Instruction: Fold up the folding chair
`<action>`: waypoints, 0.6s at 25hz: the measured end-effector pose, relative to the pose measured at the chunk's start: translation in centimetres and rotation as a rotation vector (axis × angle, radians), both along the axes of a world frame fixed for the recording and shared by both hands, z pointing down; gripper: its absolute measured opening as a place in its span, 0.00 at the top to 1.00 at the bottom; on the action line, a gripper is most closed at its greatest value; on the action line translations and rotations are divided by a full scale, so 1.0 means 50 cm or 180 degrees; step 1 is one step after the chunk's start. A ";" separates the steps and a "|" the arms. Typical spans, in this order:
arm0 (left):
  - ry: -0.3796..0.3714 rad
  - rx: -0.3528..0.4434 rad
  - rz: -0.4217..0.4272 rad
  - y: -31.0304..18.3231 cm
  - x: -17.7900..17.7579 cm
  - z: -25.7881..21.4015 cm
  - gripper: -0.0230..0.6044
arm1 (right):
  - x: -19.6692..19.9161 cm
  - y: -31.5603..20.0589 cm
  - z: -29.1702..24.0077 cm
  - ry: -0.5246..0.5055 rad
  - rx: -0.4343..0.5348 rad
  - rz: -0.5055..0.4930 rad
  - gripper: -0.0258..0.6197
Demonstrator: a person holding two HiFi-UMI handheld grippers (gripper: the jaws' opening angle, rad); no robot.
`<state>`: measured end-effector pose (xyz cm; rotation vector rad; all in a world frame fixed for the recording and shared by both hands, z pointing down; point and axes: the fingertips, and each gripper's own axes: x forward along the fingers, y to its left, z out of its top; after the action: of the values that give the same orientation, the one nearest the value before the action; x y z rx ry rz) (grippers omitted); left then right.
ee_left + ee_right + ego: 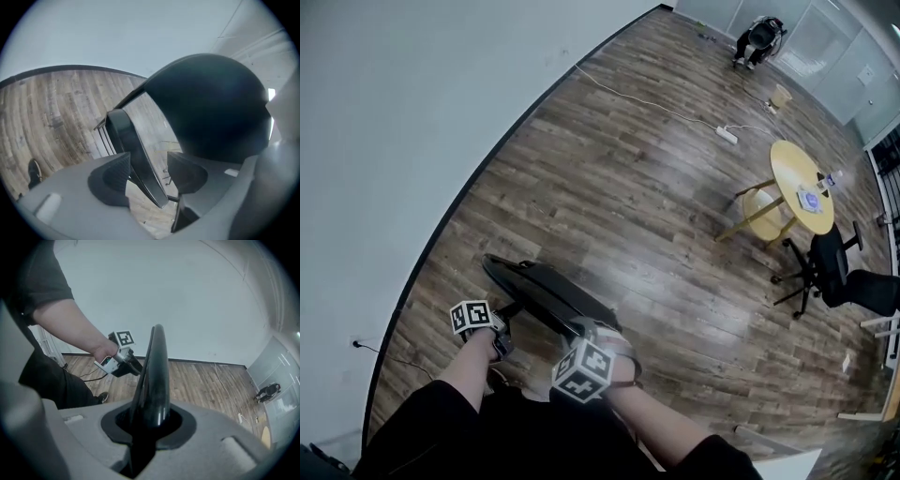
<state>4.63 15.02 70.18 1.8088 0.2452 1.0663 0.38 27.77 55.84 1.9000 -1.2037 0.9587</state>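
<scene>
Chair: the black chair (546, 292) stands on the wood floor (656, 206) just in front of us, near the pale wall (412, 112). From above we see it as a thin dark shape, with its panels close together.
Right gripper: our right gripper (150, 420) has its jaws clamped on the chair's glossy top edge. The edge rises straight up out of the pads, and we see no gap on either side.
Left gripper: our left gripper (147, 173) holds nothing. Its jaws stand partly apart with a slim black chair panel running at a slant between them. The panel is close to one pad and there is clear space before the other. A large rounded dark part of the chair fills the view beyond.
Hands: in the head view both marker cubes sit over the near end of the chair, the left one at the side toward the wall.
Shoe: a dark shoe (33, 171) rests on the floor below the left gripper.
Table: a round yellow table (802, 183) stands well apart across the room, with a bottle (830, 178) on it.
Office chair: a black office chair (825, 267) is just beside the table.
Power strip: a white power strip (727, 134) lies on the floor beyond the table, with a cable trailing from it.
Person: a person (759, 37) is low down at the far end of the room.
</scene>
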 end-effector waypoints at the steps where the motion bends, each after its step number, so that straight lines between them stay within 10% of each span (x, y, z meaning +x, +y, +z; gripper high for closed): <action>1: 0.0049 0.0035 0.0002 -0.011 -0.002 -0.019 0.57 | 0.000 -0.001 0.002 -0.0001 0.0004 -0.0005 0.86; 15: 0.1042 0.0998 0.1308 -0.029 -0.027 -0.269 0.56 | 0.016 0.003 -0.003 -0.0064 0.0055 -0.0037 0.85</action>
<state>3.27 13.59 56.75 2.2799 0.7041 1.1276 1.16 27.95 55.71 1.8990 -1.2372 0.9661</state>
